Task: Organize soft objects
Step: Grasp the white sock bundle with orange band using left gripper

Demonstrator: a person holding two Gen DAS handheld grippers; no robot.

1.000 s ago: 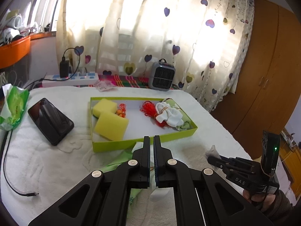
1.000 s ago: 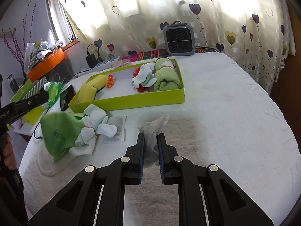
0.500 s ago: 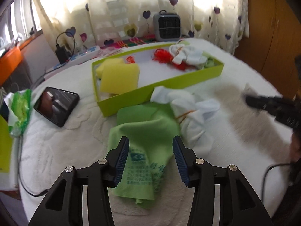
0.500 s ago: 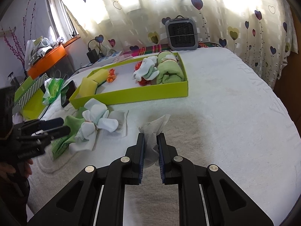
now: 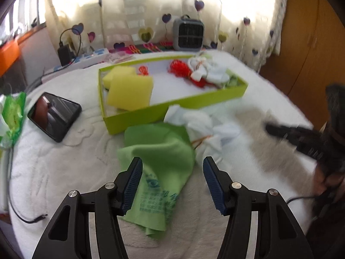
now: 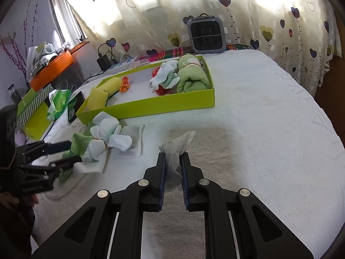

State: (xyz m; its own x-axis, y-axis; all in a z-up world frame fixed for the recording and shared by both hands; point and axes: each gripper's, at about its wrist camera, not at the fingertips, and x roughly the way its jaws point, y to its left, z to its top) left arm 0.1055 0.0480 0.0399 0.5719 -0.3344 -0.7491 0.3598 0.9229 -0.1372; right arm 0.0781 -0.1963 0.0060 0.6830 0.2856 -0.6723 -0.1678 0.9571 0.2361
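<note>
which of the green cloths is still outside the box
The flat green cloth lying on the white bed cover between the open left gripper fingers, just in front of the box. The other green cloth is rolled up inside the box's far end.

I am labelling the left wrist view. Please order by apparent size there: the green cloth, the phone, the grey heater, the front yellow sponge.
1. green cloth, clearly largest, though nearest the camera
2. front yellow sponge and phone: look alike, no ranking
3. grey heater, smallest, though farthest away
</note>
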